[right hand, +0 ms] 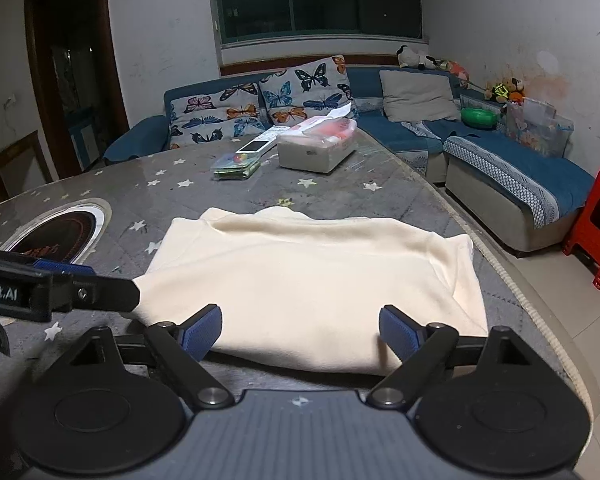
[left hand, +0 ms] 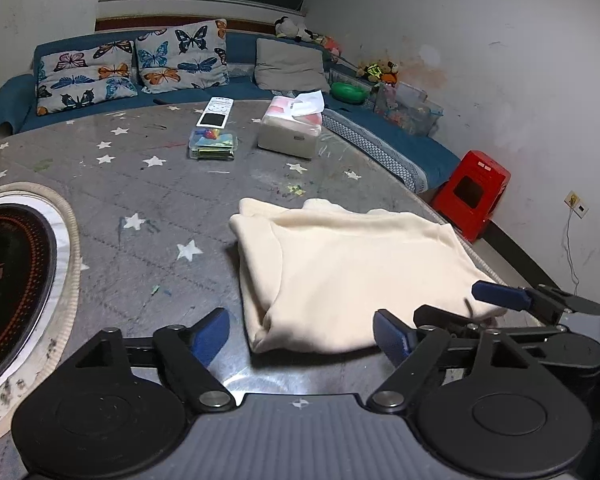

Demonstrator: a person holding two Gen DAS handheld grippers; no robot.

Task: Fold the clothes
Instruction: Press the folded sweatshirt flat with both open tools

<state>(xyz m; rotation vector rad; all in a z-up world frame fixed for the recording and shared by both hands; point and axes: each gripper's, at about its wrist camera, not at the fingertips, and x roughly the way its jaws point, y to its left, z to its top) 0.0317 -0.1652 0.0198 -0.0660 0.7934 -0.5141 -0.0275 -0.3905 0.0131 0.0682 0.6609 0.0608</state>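
A cream garment [right hand: 312,276] is lying folded into a thick rectangle near the table [left hand: 148,200] edge. The left gripper [left hand: 300,338] and right gripper [right hand: 300,330] are hovering at its near hem, jaws wide and gripping nothing. This fold looks finished; next comes another fold or tidying. Inner layers are staying hidden.
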